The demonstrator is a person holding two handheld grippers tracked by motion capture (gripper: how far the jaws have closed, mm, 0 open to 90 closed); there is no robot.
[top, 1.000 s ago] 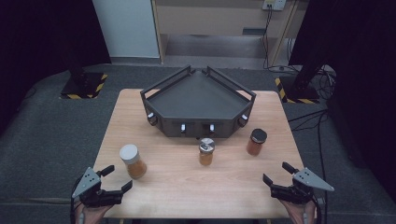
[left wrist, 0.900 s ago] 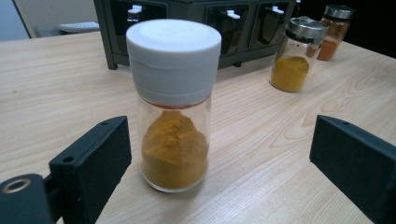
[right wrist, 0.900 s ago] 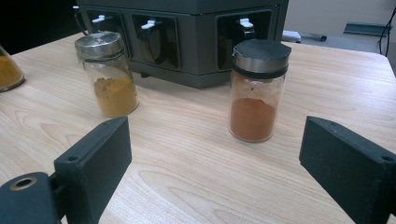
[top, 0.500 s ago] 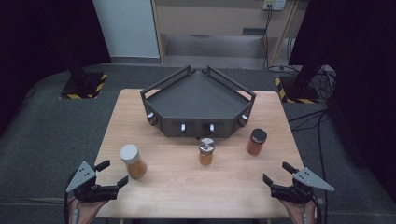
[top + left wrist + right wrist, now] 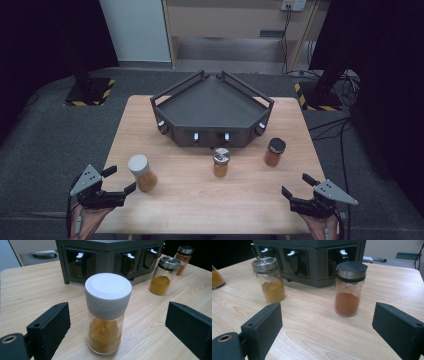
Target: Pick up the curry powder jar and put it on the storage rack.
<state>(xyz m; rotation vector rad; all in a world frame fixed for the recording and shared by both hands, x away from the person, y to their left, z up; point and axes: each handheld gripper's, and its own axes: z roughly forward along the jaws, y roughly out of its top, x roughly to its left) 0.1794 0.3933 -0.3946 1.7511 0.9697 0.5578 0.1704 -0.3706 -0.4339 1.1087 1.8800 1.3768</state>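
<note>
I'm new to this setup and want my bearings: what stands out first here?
A dark wedge-shaped rack sits at the table's far middle. Three spice jars stand before it: white-lidded jar, silver-lidded jar, black-lidded jar. The left hand-held gripper gapes beside the white-lidded one.

This place looks like a lab or a recording studio for tests, not a home or a kitchen. A small wooden table (image 5: 200, 195) stands alone on grey carpet (image 5: 50, 150), with black curtains (image 5: 45, 35) on both sides, and two dark stands have bases (image 5: 90, 91) marked with yellow and black warning tape. Behind the table, cables (image 5: 287, 35) hang from a wall socket (image 5: 293, 4) and more cables lie on the floor at the right, while on the table there is only a dark grey angular rack (image 5: 212, 110) and three spice jars (image 5: 221, 162), set out as for a test.
</note>
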